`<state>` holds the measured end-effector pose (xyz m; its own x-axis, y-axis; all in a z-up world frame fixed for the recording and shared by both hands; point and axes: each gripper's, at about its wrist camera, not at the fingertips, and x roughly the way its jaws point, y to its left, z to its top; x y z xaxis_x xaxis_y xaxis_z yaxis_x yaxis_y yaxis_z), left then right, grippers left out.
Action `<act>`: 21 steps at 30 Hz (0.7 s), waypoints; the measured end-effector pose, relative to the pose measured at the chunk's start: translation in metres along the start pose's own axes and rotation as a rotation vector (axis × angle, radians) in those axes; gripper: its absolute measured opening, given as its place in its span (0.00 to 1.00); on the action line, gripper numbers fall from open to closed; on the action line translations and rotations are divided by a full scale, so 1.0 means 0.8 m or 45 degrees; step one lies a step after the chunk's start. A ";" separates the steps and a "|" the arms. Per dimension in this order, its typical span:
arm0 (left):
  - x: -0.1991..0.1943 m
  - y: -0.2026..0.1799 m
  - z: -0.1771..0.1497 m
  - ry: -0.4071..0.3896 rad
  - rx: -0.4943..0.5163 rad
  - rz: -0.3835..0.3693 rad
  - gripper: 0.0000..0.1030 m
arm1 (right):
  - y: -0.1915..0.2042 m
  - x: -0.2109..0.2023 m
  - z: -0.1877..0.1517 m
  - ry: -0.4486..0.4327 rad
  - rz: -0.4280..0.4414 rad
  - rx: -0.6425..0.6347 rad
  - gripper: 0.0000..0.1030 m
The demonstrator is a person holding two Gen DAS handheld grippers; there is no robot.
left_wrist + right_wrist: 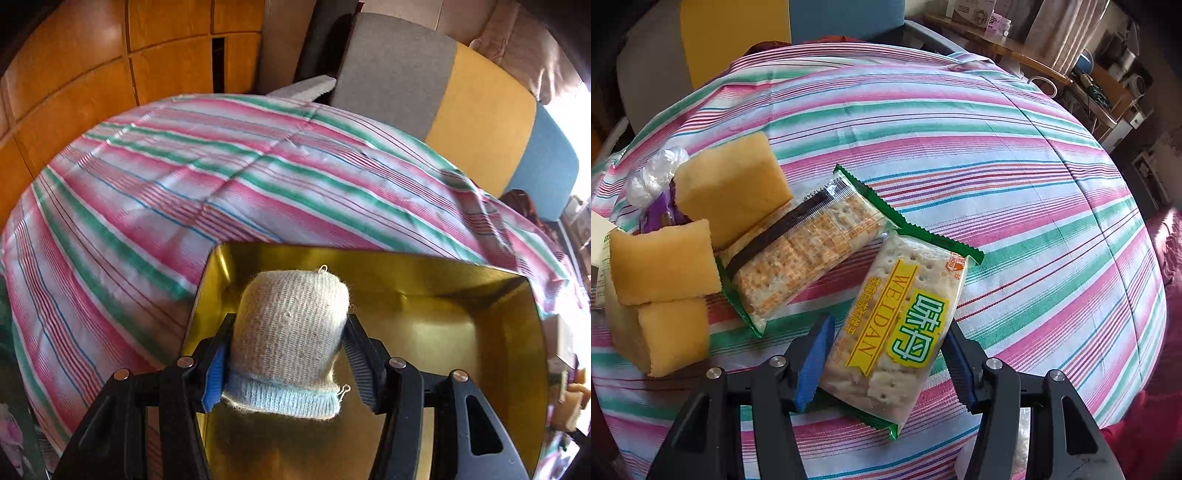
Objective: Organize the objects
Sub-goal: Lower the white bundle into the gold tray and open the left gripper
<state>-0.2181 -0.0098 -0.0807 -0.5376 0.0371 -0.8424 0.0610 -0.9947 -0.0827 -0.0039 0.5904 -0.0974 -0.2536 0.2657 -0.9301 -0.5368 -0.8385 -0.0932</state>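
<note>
1. Your left gripper (288, 350) is holding a rolled knit sock (290, 343), cream with a pale blue cuff, the pads pressing on its two sides at about half their spread.
2. That sock is hanging directly over the gold tray (461, 302), which is sitting on the striped cloth (147, 192); whether the sock is touching the tray floor you cannot tell.
3. Your right gripper (886, 358) is gripping a yellow-labelled cracker packet (897, 325) across its lower half, the pads meeting its edges.
4. A second cracker packet (805, 240) is lying just left of it, touching its top corner.
5. Yellow sponge blocks (665, 262) are lying further left, beside that packet.
</note>
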 end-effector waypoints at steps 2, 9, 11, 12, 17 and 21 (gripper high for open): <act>0.004 -0.002 0.005 0.005 0.007 0.004 0.55 | 0.006 0.005 0.001 -0.001 0.000 -0.003 0.57; 0.007 -0.008 -0.001 -0.027 0.075 0.067 0.56 | 0.026 0.017 0.005 -0.005 -0.007 -0.014 0.57; 0.009 -0.008 -0.001 -0.032 0.077 0.073 0.56 | 0.027 0.014 0.002 -0.006 -0.009 -0.016 0.57; 0.009 -0.009 -0.001 -0.033 0.080 0.078 0.56 | 0.027 0.014 0.003 -0.007 -0.010 -0.017 0.57; -0.004 -0.006 -0.002 -0.070 0.072 0.072 0.55 | 0.031 0.017 0.003 -0.008 -0.013 -0.019 0.57; -0.032 -0.006 -0.009 -0.137 0.101 0.066 0.55 | 0.037 0.009 -0.002 -0.009 -0.020 -0.026 0.57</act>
<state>-0.1989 -0.0056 -0.0626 -0.6225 -0.0211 -0.7823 0.0267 -0.9996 0.0058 -0.0198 0.5668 -0.1074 -0.2512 0.2823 -0.9258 -0.5242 -0.8438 -0.1151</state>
